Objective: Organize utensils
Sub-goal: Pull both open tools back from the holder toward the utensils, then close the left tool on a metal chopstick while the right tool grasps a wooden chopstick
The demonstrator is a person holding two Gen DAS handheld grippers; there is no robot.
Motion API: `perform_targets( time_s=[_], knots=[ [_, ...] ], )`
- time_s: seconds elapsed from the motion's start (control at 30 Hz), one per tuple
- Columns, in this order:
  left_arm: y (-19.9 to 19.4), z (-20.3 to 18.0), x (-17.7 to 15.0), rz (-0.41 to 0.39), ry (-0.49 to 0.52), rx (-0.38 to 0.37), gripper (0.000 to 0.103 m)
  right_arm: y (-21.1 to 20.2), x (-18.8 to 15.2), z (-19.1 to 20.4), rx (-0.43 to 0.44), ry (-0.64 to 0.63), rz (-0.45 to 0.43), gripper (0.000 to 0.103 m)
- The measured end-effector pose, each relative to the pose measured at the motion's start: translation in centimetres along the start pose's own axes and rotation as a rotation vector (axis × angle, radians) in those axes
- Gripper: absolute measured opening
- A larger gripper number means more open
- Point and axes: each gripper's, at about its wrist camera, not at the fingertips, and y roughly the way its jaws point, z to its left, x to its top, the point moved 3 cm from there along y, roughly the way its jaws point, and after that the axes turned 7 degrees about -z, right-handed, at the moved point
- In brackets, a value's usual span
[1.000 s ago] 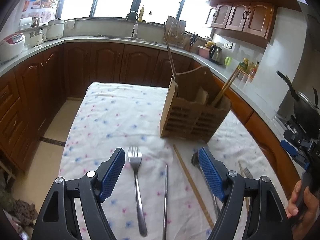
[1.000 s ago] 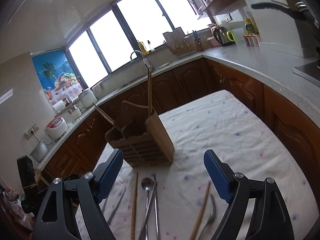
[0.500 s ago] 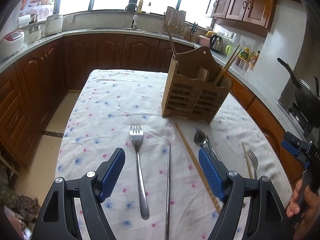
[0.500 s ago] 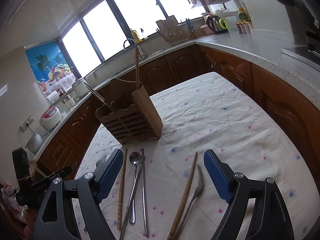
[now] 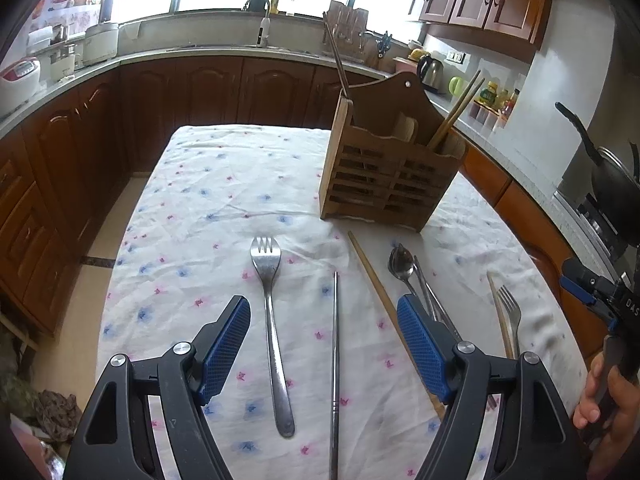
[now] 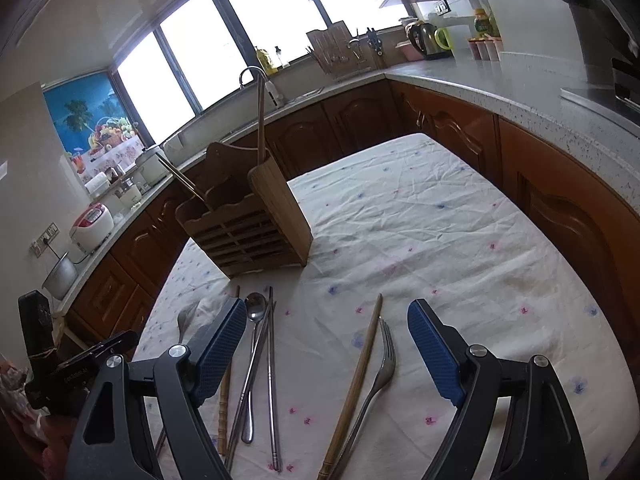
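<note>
A wooden utensil caddy [image 5: 384,184] [image 6: 248,232] stands on the flowered tablecloth [image 5: 208,200], with chopsticks sticking out of it. In front of it lie loose utensils. My left gripper [image 5: 324,344] hangs open above a steel fork [image 5: 272,320] and a metal chopstick [image 5: 335,360]; a wooden chopstick [image 5: 376,284] and a spoon [image 5: 401,263] lie to its right. My right gripper [image 6: 326,348] is open above a wooden chopstick [image 6: 356,380] and a second fork [image 6: 380,368], with a spoon [image 6: 254,320] and metal chopsticks [image 6: 271,360] by its left finger.
Dark wooden cabinets and a grey counter [image 6: 500,76] ring the table. A kettle [image 6: 430,38], a rice cooker [image 6: 92,224] and a sink tap [image 6: 256,76] sit on the counter. A pan [image 5: 612,176] rests on the stove at right. A hand [image 5: 608,396] holds the other gripper's handle.
Both views have tipped downward, so more tablecloth and utensils show between the fingers. The right gripper has sunk a little toward the table. Both stay open.
</note>
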Motion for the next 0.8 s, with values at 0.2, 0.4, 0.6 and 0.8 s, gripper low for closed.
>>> perform_targets(
  time_s=[0.2,0.4,0.6,0.8],
  knots=[
    [1.9,-0.7,-0.1,0.039,0.031,-0.003,0.075,1.3,-0.3,-0.1,-0.011,-0.017,0.032,0.084],
    [5.0,-1.6,-0.3,0.11,0.083,-0.004,0.074,3.1,-0.8,-0.4,-0.038,-0.057,0.077,0.084],
    [7.2,-2.2,-0.2,0.145,0.101,-0.004,0.066,5.0,-1.0,-0.5,-0.072,-0.115,0.117,0.079],
    [9.1,-2.2,-0.4,0.183,0.118,0.004,0.058,7.5,-1.3,-0.5,-0.105,-0.165,0.184,0.064]
  ],
)
